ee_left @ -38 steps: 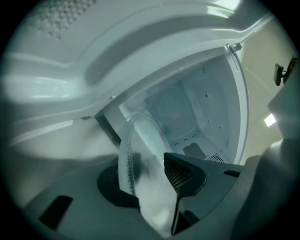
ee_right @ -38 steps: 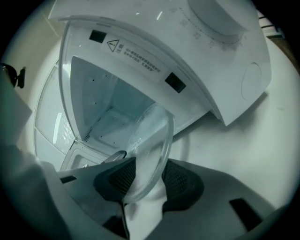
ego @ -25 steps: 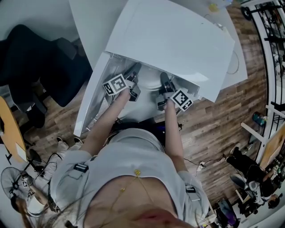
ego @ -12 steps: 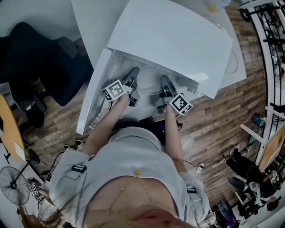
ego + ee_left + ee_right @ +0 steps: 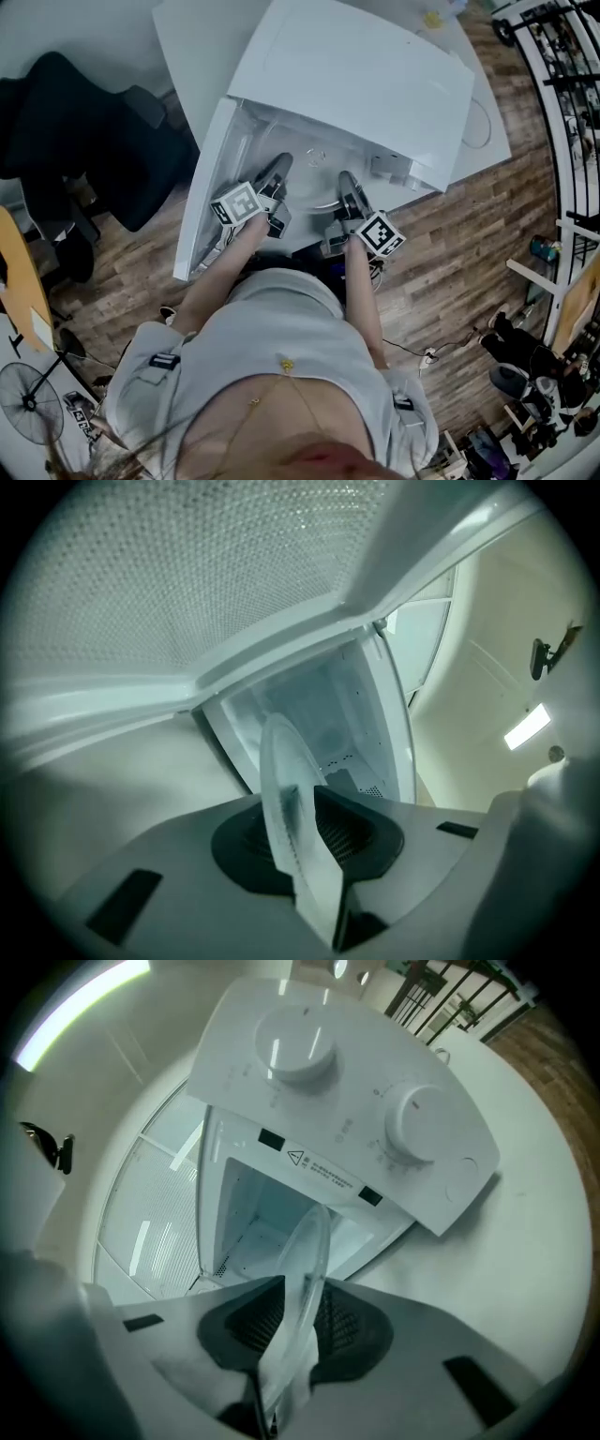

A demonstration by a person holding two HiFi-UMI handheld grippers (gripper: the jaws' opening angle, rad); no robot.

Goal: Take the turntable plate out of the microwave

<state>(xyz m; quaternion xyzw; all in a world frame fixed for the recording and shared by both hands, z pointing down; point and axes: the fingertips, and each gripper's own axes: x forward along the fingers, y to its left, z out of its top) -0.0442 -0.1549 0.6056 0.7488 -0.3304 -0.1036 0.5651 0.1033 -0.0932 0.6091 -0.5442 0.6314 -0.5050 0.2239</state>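
The white microwave [image 5: 361, 75] stands on a white table with its door [image 5: 202, 202] swung open to the left. The clear glass turntable plate [image 5: 316, 187] hangs at the mouth of the cavity, held by both sides. My left gripper [image 5: 277, 176] is shut on the plate's left rim, seen edge-on between its pads [image 5: 292, 832]. My right gripper [image 5: 349, 190] is shut on the right rim [image 5: 302, 1288]; its jaws have just been closing a little on the glass. The control panel with two knobs [image 5: 295, 1049] shows above the right gripper.
The door's mesh window [image 5: 187, 583] fills the upper left of the left gripper view. A black office chair [image 5: 84, 141] stands left of the white table [image 5: 187, 47]. Wooden floor and cables lie around the person. Black railings [image 5: 572, 84] run along the right.
Both grippers have drawn back toward the person and risen, bringing the plate from deep under the microwave's top out to the cavity mouth.
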